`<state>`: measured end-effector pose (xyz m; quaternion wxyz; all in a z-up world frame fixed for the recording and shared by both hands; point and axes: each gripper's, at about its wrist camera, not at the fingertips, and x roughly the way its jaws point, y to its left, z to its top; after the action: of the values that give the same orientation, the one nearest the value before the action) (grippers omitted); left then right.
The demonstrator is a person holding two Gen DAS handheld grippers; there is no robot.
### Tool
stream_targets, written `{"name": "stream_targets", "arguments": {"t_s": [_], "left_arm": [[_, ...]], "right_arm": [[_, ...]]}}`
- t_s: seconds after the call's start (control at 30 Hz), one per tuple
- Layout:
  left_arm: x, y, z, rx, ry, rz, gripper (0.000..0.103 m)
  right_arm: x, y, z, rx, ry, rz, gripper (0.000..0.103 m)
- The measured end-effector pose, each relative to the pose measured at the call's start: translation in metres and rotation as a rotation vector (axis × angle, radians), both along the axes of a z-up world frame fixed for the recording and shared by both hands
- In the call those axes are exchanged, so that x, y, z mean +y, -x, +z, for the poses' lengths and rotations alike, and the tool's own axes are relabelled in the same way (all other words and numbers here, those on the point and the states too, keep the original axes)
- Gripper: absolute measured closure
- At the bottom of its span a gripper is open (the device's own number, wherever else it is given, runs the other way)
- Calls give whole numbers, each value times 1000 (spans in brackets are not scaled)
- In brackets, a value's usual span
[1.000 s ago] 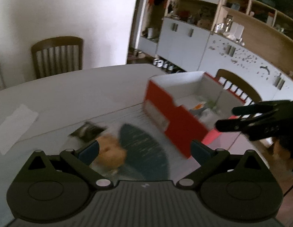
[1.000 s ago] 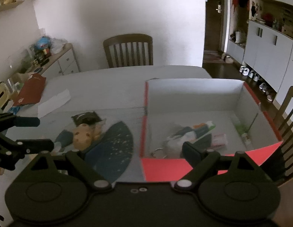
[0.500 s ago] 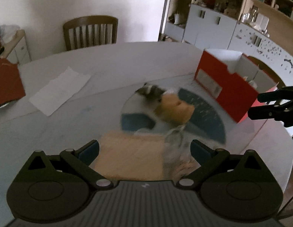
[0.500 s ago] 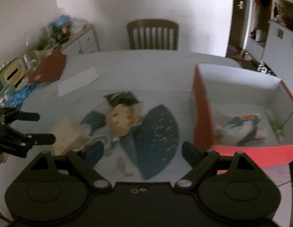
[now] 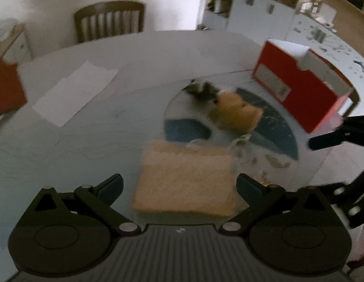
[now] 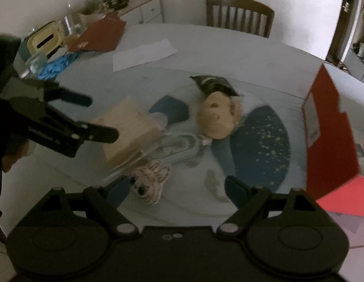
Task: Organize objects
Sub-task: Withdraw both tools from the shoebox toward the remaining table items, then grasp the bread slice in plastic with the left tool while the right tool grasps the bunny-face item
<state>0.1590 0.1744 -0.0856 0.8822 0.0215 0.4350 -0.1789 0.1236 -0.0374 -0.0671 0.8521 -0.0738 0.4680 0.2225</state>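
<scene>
On table, left half: tan rectangular sponge-like block [image 5: 185, 178] lying flat, partly under a clear plastic wrap; sits between the left gripper's [image 5: 179, 188] spread fingers but pads not touching it.
Left tongs: wide open, nothing held; angled down at the block.
Right tongs: right gripper [image 6: 175, 188] wide open, empty; hovering above a small pale knitted toy with dark eyes [image 6: 150, 183], which lies between its fingers, no contact seen.
Centre of table: round blue-and-white patterned mat [image 6: 257, 141] with a tan plush doll head with dark hair [image 6: 217, 117] resting on it, just beside the block.
Right edge of table: open red cardboard box with white inside [image 5: 301, 89], well apart from the block and the toy; likely the destination.
Far side: white paper sheet [image 5: 76, 92], wooden chair [image 5: 109, 20]; not involved.
Step in hand: approach for pickup, probably two items at once; nothing lifted yet.
Next move calls for: lowering until pads flank each item, then closing; block looks soft, wrap may slip or drag along.
Uncertain: blur hides exact height above the table.
</scene>
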Motion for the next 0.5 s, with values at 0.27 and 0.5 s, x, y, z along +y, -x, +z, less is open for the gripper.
{"name": "stream_targets", "arguments": {"t_s": [0.27,0.5], "left_arm": [[-6,-8,6,3,-17,-162,0],[-15,-25,7,-8,-15,-178,0]], "right_arm": [[15,-2,-7,18,18,41,16],[24,-7,-14,42,8,48,17]]}}
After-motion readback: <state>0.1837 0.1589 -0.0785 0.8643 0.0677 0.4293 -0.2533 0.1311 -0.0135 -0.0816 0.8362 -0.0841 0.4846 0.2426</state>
